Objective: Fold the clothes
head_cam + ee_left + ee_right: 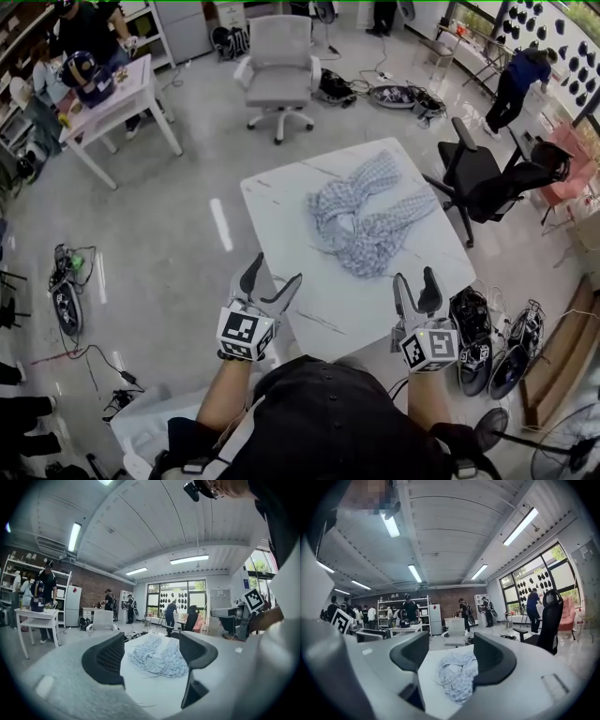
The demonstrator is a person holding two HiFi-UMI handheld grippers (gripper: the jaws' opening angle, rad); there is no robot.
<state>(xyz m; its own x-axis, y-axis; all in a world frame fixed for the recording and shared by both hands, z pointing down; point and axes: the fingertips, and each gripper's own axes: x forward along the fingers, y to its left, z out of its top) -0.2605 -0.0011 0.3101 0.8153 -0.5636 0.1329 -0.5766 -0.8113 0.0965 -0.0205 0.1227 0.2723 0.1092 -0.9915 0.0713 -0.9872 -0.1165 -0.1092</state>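
A crumpled light-blue checked garment point(366, 220) lies on the far right part of the white table point(281, 202). Both grippers hover at the table's near edge, short of the cloth and not touching it. My left gripper point(275, 269) stands open with nothing between its jaws. My right gripper point(414, 277) is also open and empty. In the left gripper view the garment point(157, 657) shows beyond the open left gripper point(151, 653), on the table point(154, 693). In the right gripper view the same heap point(457, 674) lies ahead of the open right gripper point(452, 656).
A black office chair point(487, 178) stands close to the table's right side. A white chair point(278, 70) is beyond the far end. People work at a white desk point(112, 103) at the far left. Cables point(70, 281) lie left, shoes point(487, 352) by the near right corner.
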